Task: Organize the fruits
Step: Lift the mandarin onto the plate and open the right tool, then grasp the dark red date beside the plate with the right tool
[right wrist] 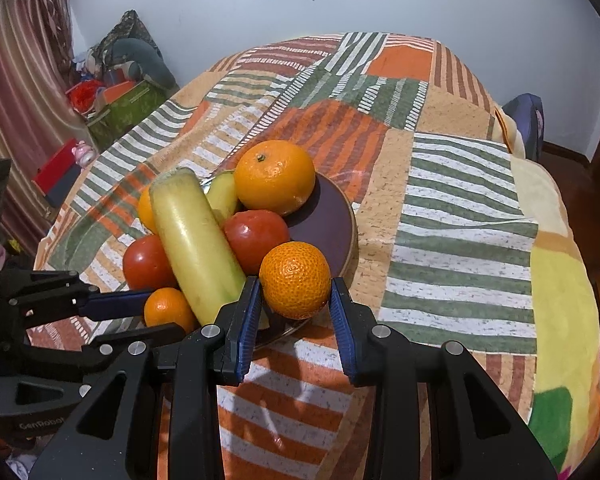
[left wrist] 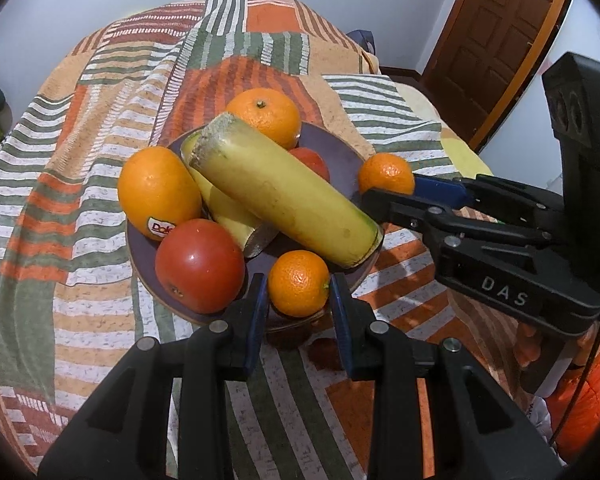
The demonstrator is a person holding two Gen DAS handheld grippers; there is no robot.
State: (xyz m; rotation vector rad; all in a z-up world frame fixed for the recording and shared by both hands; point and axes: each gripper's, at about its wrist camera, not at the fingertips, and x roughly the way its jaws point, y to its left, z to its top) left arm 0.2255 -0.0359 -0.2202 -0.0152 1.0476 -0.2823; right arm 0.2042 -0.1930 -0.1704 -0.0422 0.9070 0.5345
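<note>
A dark purple plate [left wrist: 342,152] piled with fruit sits on a bed covered by a patchwork blanket [left wrist: 80,184] of orange, green and white stripes.

On the plate lie two pale yellow bananas with cut ends, the upper banana [left wrist: 284,196] resting diagonally across the lower banana [left wrist: 224,208]. Around them are two red tomatoes, a near tomato [left wrist: 200,266] at the plate's front edge and a far tomato [left wrist: 310,162] mostly hidden behind the bananas. A large stickered orange [left wrist: 158,192] sits at the left edge, and another large orange [left wrist: 264,116] at the far edge.

The left gripper [left wrist: 299,300] pinches a small mandarin [left wrist: 299,288] between its blue pads at the plate's near edge. The right gripper [right wrist: 296,304] pinches a second mandarin [right wrist: 295,280] at the plate's right edge, this fruit also touching both pads.
</note>
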